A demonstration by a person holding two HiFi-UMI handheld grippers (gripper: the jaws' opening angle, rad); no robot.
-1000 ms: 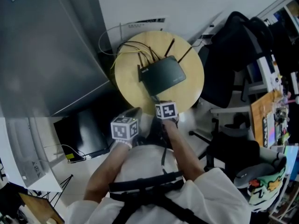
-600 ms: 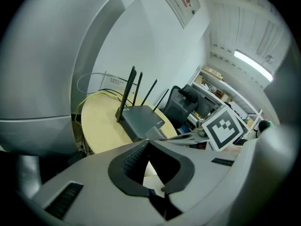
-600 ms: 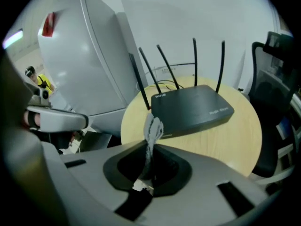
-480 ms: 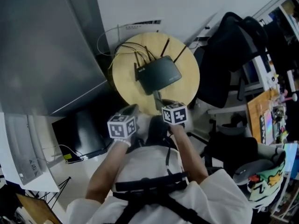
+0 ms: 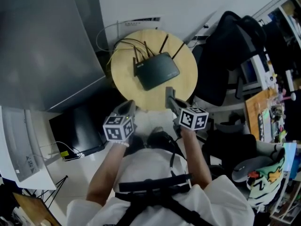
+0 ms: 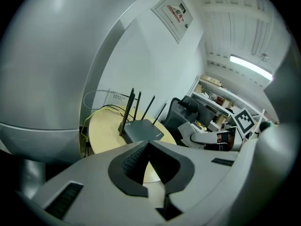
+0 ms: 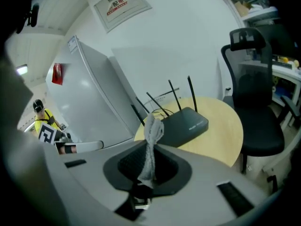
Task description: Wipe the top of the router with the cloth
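Grey smooth-sided cabinet [image 5: 42, 46] at left. Beside it is a round, pale wood surface [image 5: 188, 74], and a black mesh-back chair [image 7: 256, 121] stands at its far side.

Router [image 5: 157, 71]: flat matt-black slab near the middle of the surface, thin antennas and cables at its rear edge.

Left tool [image 6: 146, 161]: ribbed pads pressed together, nothing between them.

Right tool [image 7: 149, 159]: pinching the cloth [image 7: 151, 140], a grey, nubbly, twisted strip. It stands up, short of the router, and shows clearly only in the right gripper view.
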